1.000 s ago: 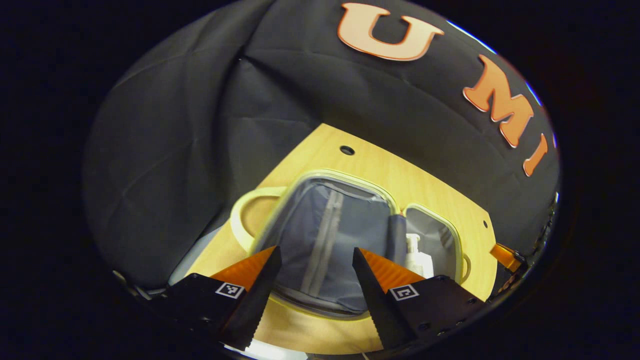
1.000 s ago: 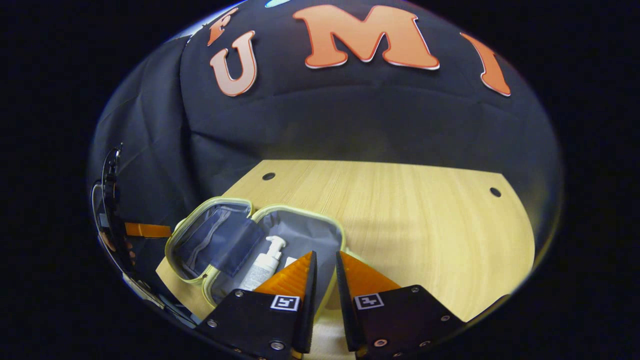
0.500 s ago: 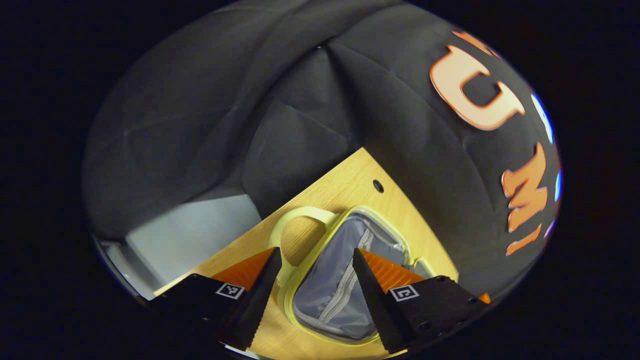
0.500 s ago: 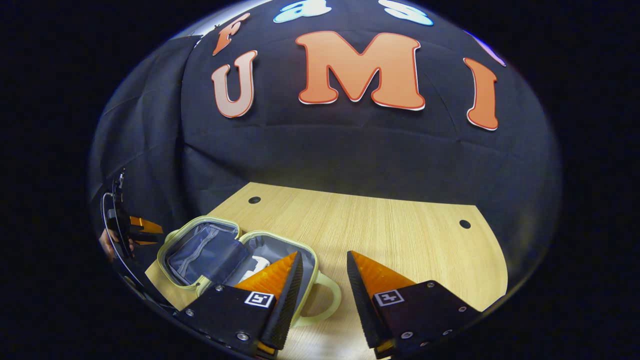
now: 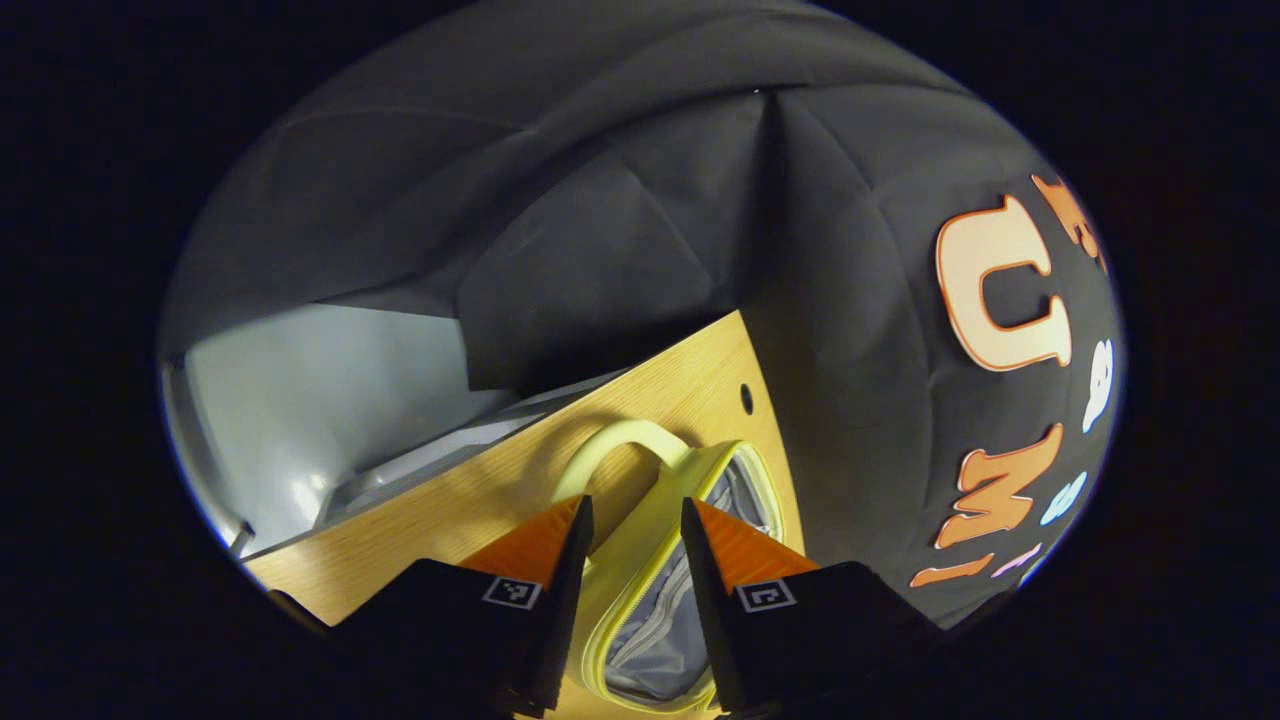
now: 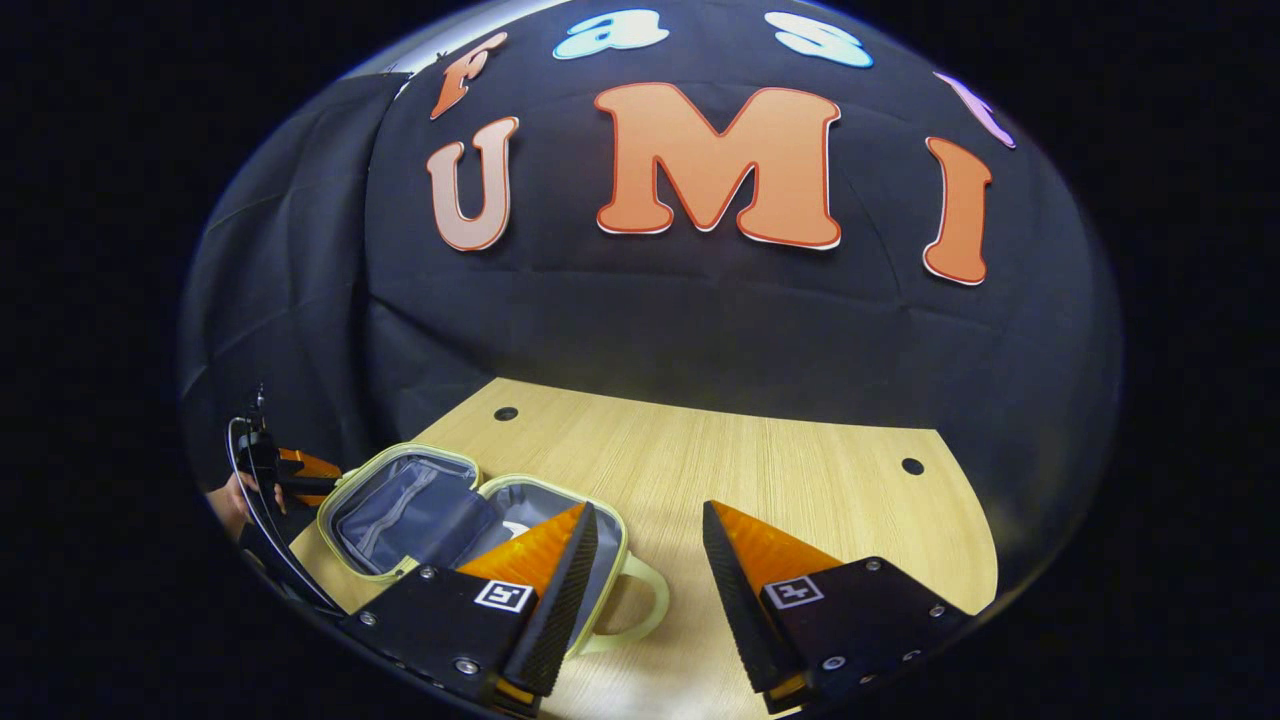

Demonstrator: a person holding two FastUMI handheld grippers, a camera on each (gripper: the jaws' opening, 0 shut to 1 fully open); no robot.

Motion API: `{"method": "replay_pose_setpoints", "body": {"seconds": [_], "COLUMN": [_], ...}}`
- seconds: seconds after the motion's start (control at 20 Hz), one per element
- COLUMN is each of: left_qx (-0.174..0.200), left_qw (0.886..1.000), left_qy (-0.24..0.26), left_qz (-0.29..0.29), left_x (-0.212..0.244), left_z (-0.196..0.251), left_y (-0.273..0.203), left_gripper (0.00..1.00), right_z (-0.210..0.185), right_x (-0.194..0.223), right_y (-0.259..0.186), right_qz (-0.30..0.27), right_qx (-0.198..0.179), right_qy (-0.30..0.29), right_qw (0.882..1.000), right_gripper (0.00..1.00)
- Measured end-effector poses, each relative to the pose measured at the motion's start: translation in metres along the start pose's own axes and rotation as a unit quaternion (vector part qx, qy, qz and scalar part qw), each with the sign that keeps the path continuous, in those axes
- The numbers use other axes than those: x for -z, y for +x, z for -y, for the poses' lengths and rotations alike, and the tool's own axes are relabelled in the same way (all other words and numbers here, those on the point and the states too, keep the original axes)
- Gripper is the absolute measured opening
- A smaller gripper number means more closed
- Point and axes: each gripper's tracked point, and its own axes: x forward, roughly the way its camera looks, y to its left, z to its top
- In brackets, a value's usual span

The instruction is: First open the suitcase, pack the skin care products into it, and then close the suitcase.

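The pale yellow-green suitcase with grey fabric lining (image 6: 420, 505) lies open flat near the left front corner of the light wooden surface (image 6: 780, 480), its two halves side by side, each with a looped handle at its outer end. In the right gripper view its long axis runs from the left edge of the surface towards the right gripper (image 6: 645, 560), and the nearer handle (image 6: 640, 605) curves out just beside that gripper's left finger. A small white item (image 6: 515, 527) shows in the nearer half, mostly hidden behind that finger; what it is cannot be told. The right gripper's jaws stand wide apart and hold nothing, hovering over bare wood beside the case.

In the left gripper view the left gripper (image 5: 632, 570) is at the far half's rim. Its jaws are narrowly parted, with the yellow-green rim (image 5: 640, 540) between them just below the other handle (image 5: 625, 445); whether the fingers press on it cannot be told. The zipped lining pocket (image 5: 665, 630) lies just beyond. A person's hand (image 6: 235, 500) holds that gripper at the surface's left edge. Round holes (image 6: 505, 413) mark the wood's back corners.
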Motion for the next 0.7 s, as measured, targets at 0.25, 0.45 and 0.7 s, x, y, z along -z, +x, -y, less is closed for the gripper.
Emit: {"method": "replay_pose_setpoints", "body": {"seconds": [0.25,0.45,0.7], "left_qx": [-0.019,-0.02,0.004], "left_qw": [1.0,1.0,1.0], "left_qy": [0.001,-0.006,-0.001], "left_qz": [0.024,0.0,-0.018], "left_x": [-0.018,-0.011,-0.002], "left_z": [-0.015,-0.022,-0.022], "left_y": [-0.011,-0.001,0.024], "left_gripper": [0.66,0.66,0.19], "right_z": [0.01,0.005,0.003], "right_x": [0.002,0.004,0.004], "right_y": [-0.011,-0.012,-0.017], "right_qz": [0.001,0.0,0.0], "right_qx": [0.014,0.008,0.0], "right_qy": [-0.006,-0.01,-0.016], "right_qw": [1.0,1.0,1.0], "right_gripper": [0.71,0.71,0.72]}}
